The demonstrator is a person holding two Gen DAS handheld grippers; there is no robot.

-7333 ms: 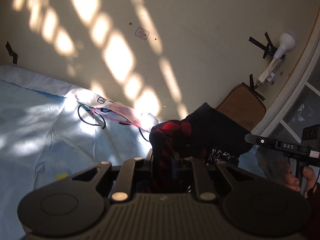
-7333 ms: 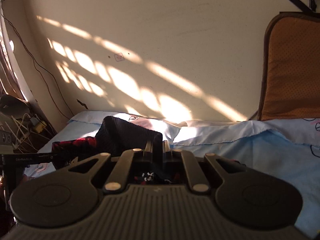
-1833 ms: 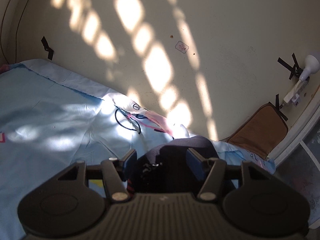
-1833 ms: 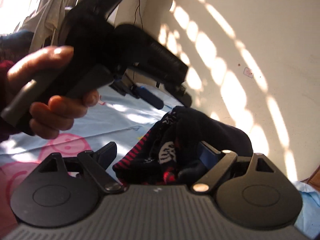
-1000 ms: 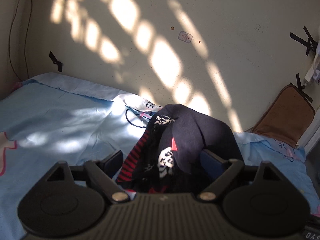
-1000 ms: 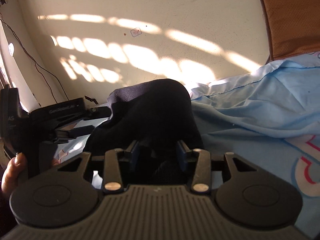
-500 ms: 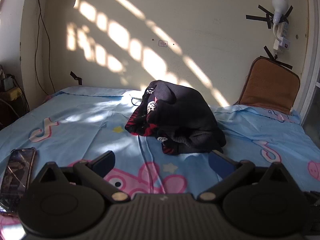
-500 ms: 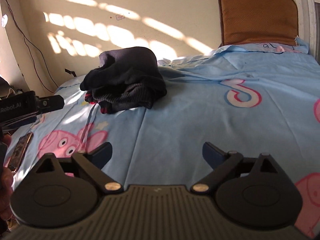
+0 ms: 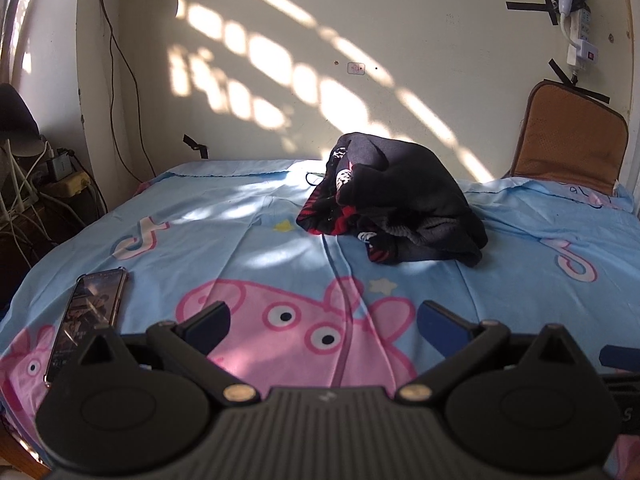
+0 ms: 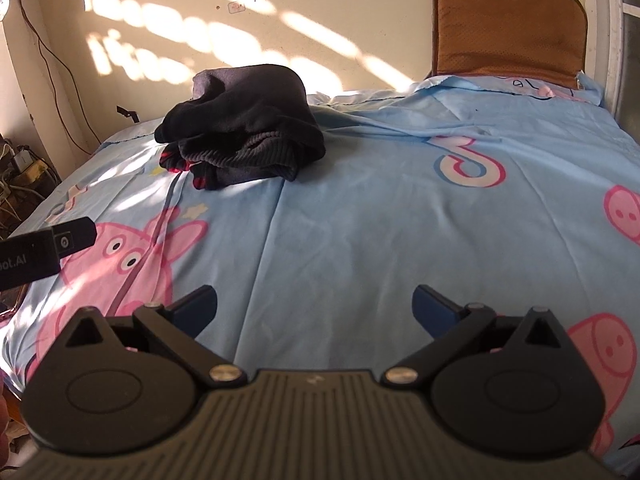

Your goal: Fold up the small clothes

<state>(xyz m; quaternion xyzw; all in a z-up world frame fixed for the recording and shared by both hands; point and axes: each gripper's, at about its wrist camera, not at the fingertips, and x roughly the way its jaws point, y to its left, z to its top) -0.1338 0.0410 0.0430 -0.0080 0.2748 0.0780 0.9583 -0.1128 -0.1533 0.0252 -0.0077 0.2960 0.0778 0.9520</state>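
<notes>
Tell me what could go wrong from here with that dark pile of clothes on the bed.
The dark clothes bundle sits in a loose heap, red striped edges poking out, so the fold may slump open. The phone lies near the left gripper and could get knocked. The right gripper is open and empty.

Both wrist views look low across the bedsheet (image 9: pixel 248 240) – sharing the far dark clothes pile (image 9: pixel 400 204).

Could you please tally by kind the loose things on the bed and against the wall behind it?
Dark garment bundle: 1
Phone: 1
Brown cushion: 1
Total: 3
</notes>
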